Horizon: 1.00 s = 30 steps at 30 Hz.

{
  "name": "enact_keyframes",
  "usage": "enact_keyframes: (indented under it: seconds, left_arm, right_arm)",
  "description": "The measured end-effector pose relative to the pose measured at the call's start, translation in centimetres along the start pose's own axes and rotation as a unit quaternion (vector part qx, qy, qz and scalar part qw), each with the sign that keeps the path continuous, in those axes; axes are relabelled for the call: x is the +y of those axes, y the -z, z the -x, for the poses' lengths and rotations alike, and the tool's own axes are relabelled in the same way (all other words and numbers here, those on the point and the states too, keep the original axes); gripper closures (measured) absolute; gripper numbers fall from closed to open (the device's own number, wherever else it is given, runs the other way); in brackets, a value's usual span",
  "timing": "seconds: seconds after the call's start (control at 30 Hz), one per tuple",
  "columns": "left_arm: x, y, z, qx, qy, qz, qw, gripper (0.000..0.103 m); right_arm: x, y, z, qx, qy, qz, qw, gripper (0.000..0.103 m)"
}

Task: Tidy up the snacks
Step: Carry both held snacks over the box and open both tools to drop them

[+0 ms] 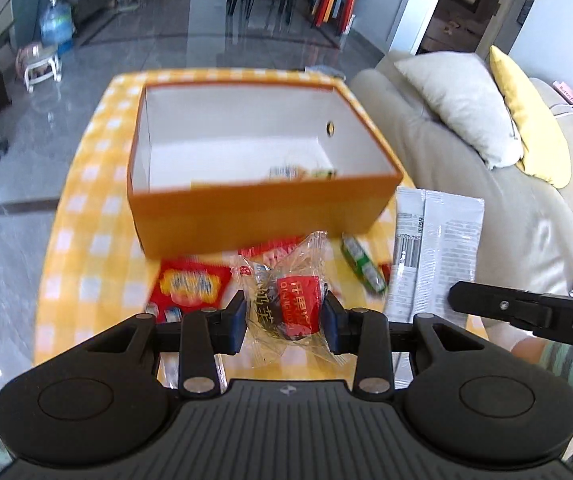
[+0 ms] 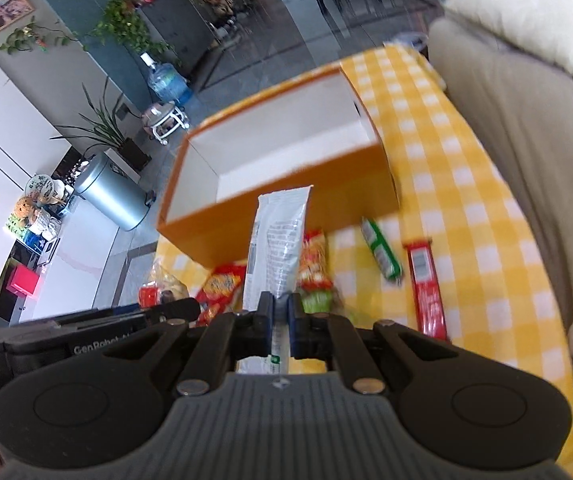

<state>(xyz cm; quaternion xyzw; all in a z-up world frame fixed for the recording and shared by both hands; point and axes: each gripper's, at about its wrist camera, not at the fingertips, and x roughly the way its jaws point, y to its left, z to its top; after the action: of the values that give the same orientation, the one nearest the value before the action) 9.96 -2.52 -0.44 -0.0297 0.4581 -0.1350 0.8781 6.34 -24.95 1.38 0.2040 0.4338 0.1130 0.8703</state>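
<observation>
An open orange box (image 1: 254, 212) with a white inside stands on the yellow checked table; it also shows in the right wrist view (image 2: 326, 192). A few small snacks (image 1: 300, 172) lie in its near right corner. My left gripper (image 1: 285, 314) is shut on a clear-wrapped snack with a red label (image 1: 294, 304), held in front of the box. My right gripper (image 2: 281, 320) is shut on a long white packet (image 2: 280, 244), also seen in the left wrist view (image 1: 434, 248), right of the box.
Loose snacks lie on the table (image 2: 466, 208) before the box: red packets (image 1: 190, 284), a green bar (image 2: 382, 250), a red bar (image 2: 428, 288). A beige sofa (image 1: 466, 168) with cushions stands to the right. Grey tiled floor lies beyond.
</observation>
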Motion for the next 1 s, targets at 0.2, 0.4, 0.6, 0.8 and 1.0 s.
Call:
enact_keyframes:
  seconds: [0.2,0.4,0.6,0.8,1.0]
  left_arm:
    - [-0.2,-3.3,0.5,-0.028,-0.010,-0.022,0.9993,0.061]
    - [0.1,-6.5,-0.1,-0.045,-0.029,-0.036,0.9979,0.061]
    - [0.5,-9.5,-2.0,-0.045,-0.050,-0.047,0.9966,0.061]
    - [1.1,-11.2,-4.9,-0.030,-0.066,-0.058,0.9957,0.061]
    - [1.5,-11.7,-7.9,-0.007,-0.069,-0.062,0.9957,0.061]
  right_arm:
    - [1.8,-4.1,0.5,-0.030,0.001,0.022,0.999,0.101]
    - [3.4,-8.5,-0.5,-0.058,-0.004,0.038,0.998,0.101]
    - [4.3,-12.4,-3.0,-0.071,0.010,0.062,0.996,0.101]
    - [4.3,-15.4,-6.3,-0.070,0.035,0.090,0.993,0.101]
    - [4.0,-17.4,-10.3,-0.052,0.064,0.117,0.990,0.101]
